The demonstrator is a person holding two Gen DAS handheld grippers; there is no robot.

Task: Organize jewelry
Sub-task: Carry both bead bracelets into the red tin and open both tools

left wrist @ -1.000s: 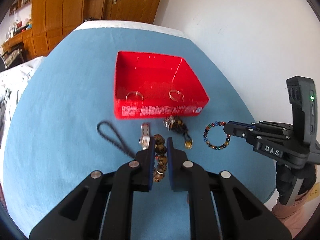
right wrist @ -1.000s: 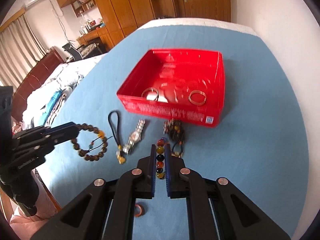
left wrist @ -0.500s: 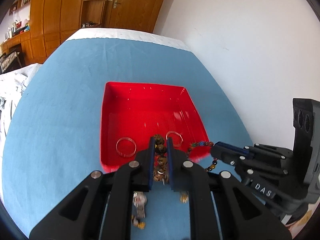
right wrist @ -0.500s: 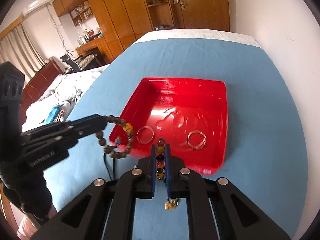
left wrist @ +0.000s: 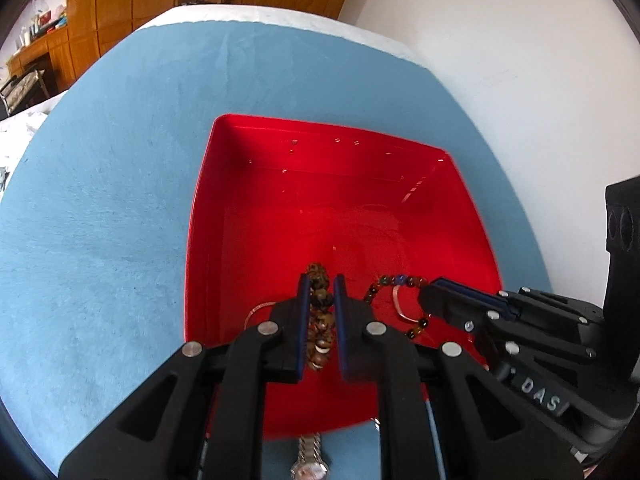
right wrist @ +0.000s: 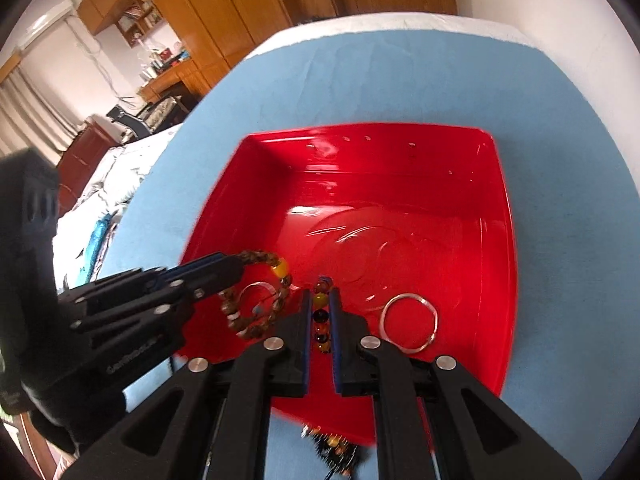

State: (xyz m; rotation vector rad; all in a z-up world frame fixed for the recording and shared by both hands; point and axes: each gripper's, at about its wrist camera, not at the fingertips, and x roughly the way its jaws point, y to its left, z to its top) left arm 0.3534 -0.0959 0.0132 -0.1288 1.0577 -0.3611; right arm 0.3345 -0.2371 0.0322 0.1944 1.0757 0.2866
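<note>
A red tray [left wrist: 320, 132] [right wrist: 496, 216] sits on the blue table. My left gripper [left wrist: 320, 284] [right wrist: 236, 268] is shut on a brown bead bracelet [left wrist: 320, 300] [right wrist: 276, 268] and holds it over the tray's near left part. My right gripper [right wrist: 320, 300] [left wrist: 430, 298] is shut on a multicoloured bead bracelet [right wrist: 320, 316] [left wrist: 394, 280] and holds it over the tray's near middle. Two silver bangles [right wrist: 408, 322] [right wrist: 256, 292] lie on the tray floor below the grippers.
A silver watch [left wrist: 310, 460] lies on the blue cloth [left wrist: 100, 220] just in front of the tray. A dark beaded tassel piece [right wrist: 334, 446] lies by the tray's near edge. A white wall is at the right, wooden cabinets at the back.
Both grippers have lifted their bracelets off the cloth and carried them forward over the red tray. Both stay shut on the beads.
</note>
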